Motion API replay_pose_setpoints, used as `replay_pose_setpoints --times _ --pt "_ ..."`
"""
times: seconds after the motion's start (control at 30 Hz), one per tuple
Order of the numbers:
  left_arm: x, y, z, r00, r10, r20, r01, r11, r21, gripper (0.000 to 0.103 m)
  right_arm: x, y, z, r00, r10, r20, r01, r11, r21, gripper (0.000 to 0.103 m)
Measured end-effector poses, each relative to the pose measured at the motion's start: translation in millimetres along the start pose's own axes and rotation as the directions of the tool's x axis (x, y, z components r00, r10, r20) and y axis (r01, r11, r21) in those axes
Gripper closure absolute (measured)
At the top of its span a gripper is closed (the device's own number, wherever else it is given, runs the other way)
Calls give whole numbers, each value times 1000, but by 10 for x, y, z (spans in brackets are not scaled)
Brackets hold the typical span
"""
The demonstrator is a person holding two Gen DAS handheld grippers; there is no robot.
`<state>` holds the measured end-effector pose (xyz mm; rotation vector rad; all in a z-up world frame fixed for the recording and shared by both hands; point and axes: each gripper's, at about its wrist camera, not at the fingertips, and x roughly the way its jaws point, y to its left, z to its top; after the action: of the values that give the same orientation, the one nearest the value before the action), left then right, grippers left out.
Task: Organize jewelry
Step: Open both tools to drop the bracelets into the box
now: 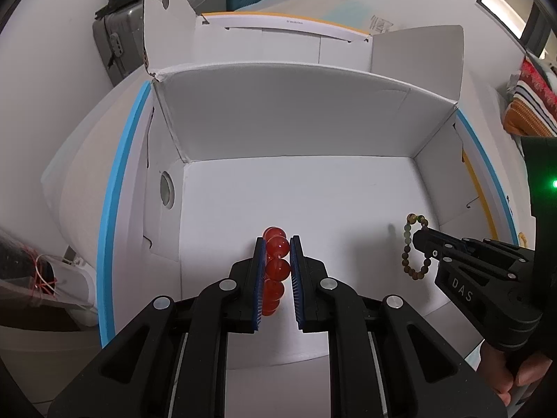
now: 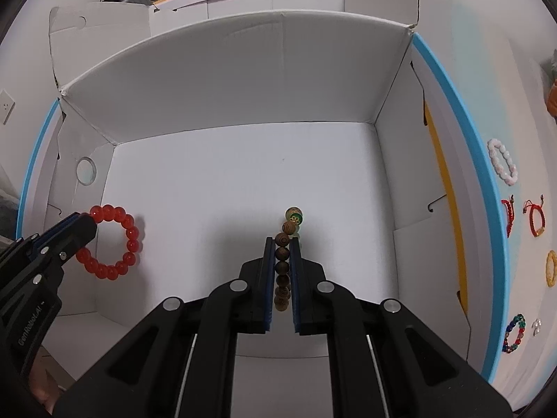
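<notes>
Inside the open white cardboard box point(image 1: 296, 188), both black two-finger grippers point steeply down toward its floor, each clamped on a bracelet. At the box's left side, the left gripper point(image 1: 278, 244) pinches a bracelet of large, glossy, translucent red round beads point(image 1: 276, 268) between its blue-padded fingers point(image 1: 259, 278); in the right wrist view the same red ring point(image 2: 115, 244) hangs as a full loop from the fingertips, low over the floor near the left wall, whose round hole point(image 2: 85, 170) shows just behind. Whether its lowest beads touch the floor cannot be told. The right gripper point(image 2: 282, 244), nearer the right wall, grips a bracelet of small brown wood-grain beads point(image 2: 282, 271) edge-on between its pads, with one green patterned bead point(image 2: 294, 216) at the far end; from the left wrist view this loop point(image 1: 414, 250) dangles from the right gripper's tip, well apart from the red one. A hand point(image 1: 518, 379) holds that gripper's handle at the lower right.

Outside the box, on the white, blue-edged table point(image 2: 487, 160) to its right, lie a pale pink bead bracelet point(image 2: 503, 162), two red cord bracelets point(image 2: 522, 217), a yellow ring-shaped bangle point(image 2: 551, 268), a multicoloured bead bracelet point(image 2: 514, 332) and a small silvery piece point(image 2: 538, 325).
</notes>
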<state>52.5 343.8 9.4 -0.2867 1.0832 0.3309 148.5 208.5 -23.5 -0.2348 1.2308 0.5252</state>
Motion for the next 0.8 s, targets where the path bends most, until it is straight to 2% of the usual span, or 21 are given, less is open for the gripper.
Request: replay_pose_setpoints --times 0.27,0.33,0.37,0.43,0.5,0.53,0.6,0.7,0.8 --pt "-35 -52 9 1000 25 14 -25 1000 1 87 8 18 30 1000 6 -11 -6 1000 -8 93" --pt "-86 -50 10 999 26 20 -26 1000 -6 85 7 22 33 1000 -3 -16 2 1000 -13 87" --pt "-102 -50 9 999 25 22 -25 1000 -6 81 2 21 35 1000 0 -11 0 1000 -14 86" --pt "-148 -50 4 999 33 31 -33 999 -10 70 -43 21 29 1000 -2 3 2 1000 -18 74" --pt "-191 -44 -2 998 39 41 -39 999 -17 64 -120 8 17 1000 9 24 -8 1000 -14 67" --pt "-221 -43 -9 998 44 51 -43 999 -20 56 -161 1 18 999 10 34 -10 1000 -14 59" --pt "-284 -41 -12 996 59 72 -57 998 -24 42 -270 -26 -1 997 -17 69 18 1000 -7 57" --pt "-356 -39 -9 994 64 87 -62 998 -31 37 -413 -55 -24 993 -49 107 50 999 -12 50" --pt "-441 -60 -14 991 76 113 -72 997 -34 26 -528 -111 -57 990 -54 133 54 999 -2 44"
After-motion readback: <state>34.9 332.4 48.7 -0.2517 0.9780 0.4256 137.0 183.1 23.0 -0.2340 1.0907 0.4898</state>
